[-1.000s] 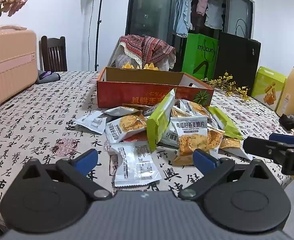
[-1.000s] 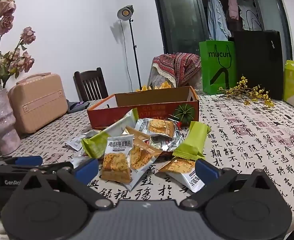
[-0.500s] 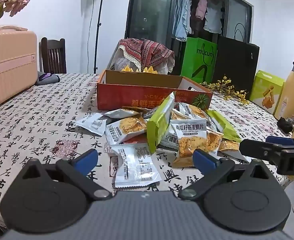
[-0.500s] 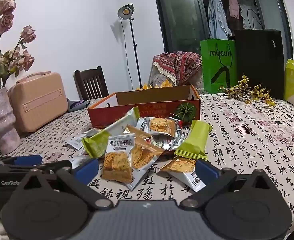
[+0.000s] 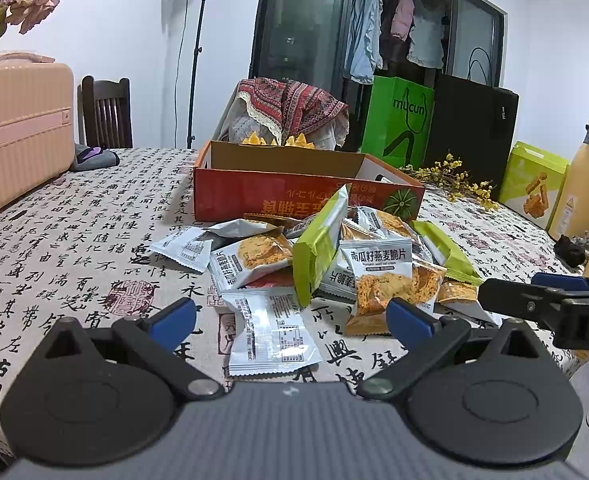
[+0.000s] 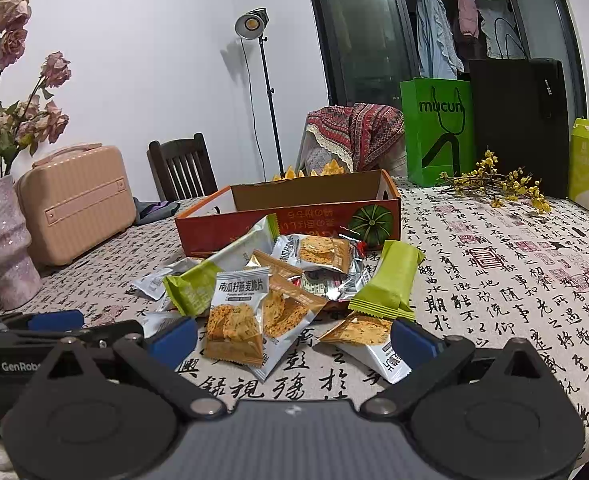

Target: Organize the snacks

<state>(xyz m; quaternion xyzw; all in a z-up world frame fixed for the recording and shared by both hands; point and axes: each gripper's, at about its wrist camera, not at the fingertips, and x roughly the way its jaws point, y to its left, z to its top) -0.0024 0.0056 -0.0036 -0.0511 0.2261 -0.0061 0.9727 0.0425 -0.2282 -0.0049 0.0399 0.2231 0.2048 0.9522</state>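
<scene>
A home dining room: a table (image 5: 74, 240) under a calligraphy-print cloth, a wooden chair (image 5: 106, 114) at upper left, clothes (image 5: 390, 40) hanging behind glass doors at top, and a vase (image 6: 2, 240) of dried roses at left.

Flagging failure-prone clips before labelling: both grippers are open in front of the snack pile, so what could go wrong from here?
1. The packets overlap: the green packet leans on others, so closing on one may drag or topple its neighbours.
2. The white packet lies flat on the tablecloth; the left gripper could pinch cloth with it.
3. The right gripper and the left one sit close together, so both reaching for the pile may collide.
</scene>
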